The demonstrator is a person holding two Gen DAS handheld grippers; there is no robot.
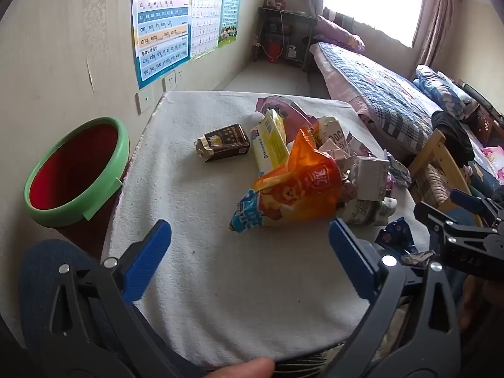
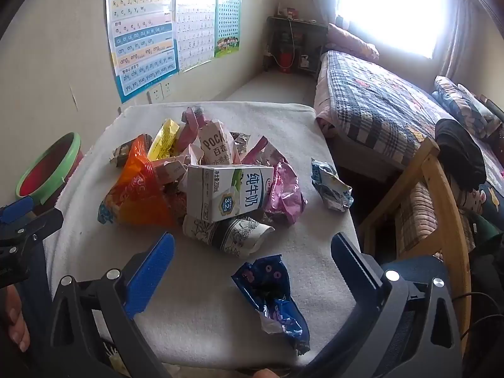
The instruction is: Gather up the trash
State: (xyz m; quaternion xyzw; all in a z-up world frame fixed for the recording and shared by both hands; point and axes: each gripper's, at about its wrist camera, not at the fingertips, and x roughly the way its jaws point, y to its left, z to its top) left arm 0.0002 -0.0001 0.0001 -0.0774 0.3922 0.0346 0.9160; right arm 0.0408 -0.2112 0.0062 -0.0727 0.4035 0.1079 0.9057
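A heap of trash lies on the white-clothed table [image 1: 195,299]: a brown carton [image 1: 222,146], a yellow packet [image 1: 271,145], an orange snack bag [image 1: 293,192] and a white milk carton [image 2: 226,192]. Around these are a crumpled paper cup [image 2: 230,233], a pink wrapper [image 2: 283,192] and a pale blue wrapper [image 2: 330,186]. A dark blue wrapper [image 2: 271,296] lies nearest, between the fingers of my open right gripper [image 2: 252,245], untouched. My left gripper [image 1: 250,236] is open just short of the orange bag, with nothing held. A green-rimmed red bin [image 1: 75,170] stands left of the table.
A wooden chair [image 2: 434,195] stands close to the table's right edge, and a bed [image 2: 378,110] with a checked quilt lies beyond it. Posters [image 1: 163,25] hang on the left wall. A dark shelf [image 1: 283,34] stands at the far end of the room.
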